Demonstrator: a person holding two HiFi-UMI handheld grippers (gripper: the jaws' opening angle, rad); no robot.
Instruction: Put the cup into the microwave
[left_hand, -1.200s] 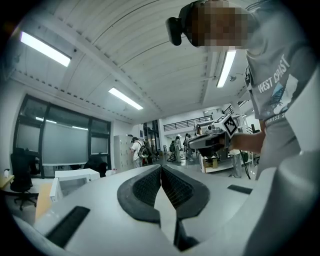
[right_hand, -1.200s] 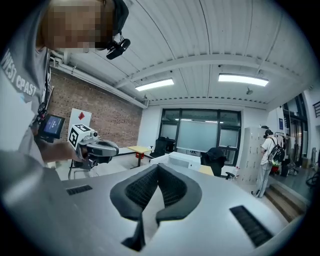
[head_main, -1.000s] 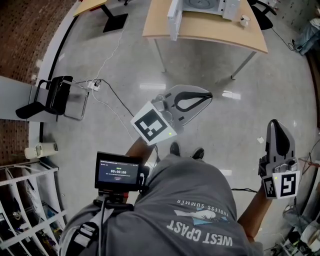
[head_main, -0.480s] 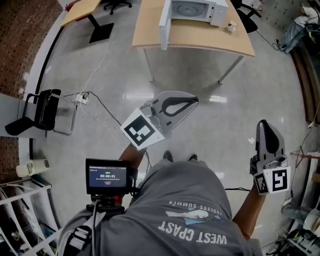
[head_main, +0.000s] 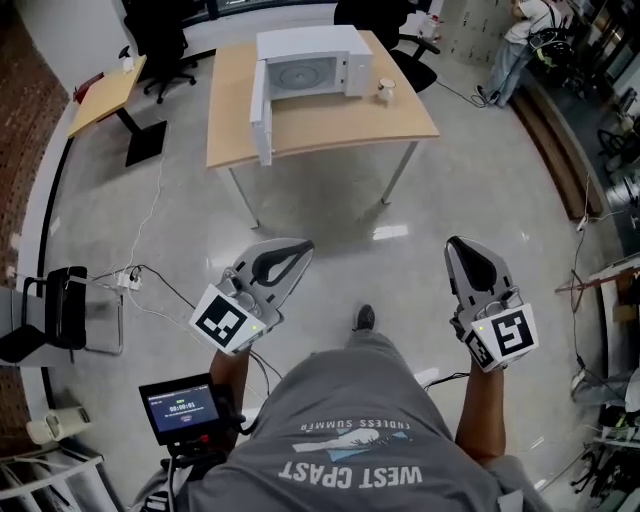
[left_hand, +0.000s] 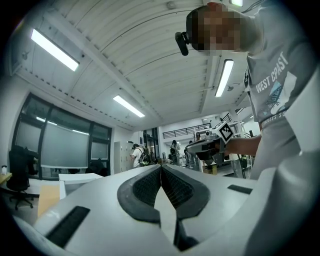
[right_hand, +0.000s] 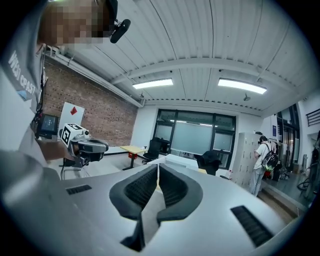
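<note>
Closest to us, the small screen (head_main: 182, 408) sits by our belly, on our side of the table (head_main: 330, 130) and far from it. A bit further out we hold the left gripper (head_main: 300, 246) and the right gripper (head_main: 456, 246). A second ago the right one hung low and off to the side, and the left one pointed slantwise. Now both are up side by side, and both point toward the table. Each gripper's jaws are pressed together with nothing between them. We carry nothing yet.

Between the grippers and the table there is only shiny floor (head_main: 330, 215). The grippers are well apart from the table.

The table has changed most. A second ago it only peeked in at the top of the head view, cut off. Now we see all of it, legs too. We think we have turned to face it and are walking to it.

On the table the microwave (head_main: 312, 68) stands at the far side, with its door (head_main: 262, 112) swung open toward us. The cup (head_main: 385, 91) stands on the table just to the right of the microwave.

So the task is only starting. The open door helps. We think we must get close to the table first, then spread one gripper's jaws for the cup. The right gripper looks handy for that.
</note>
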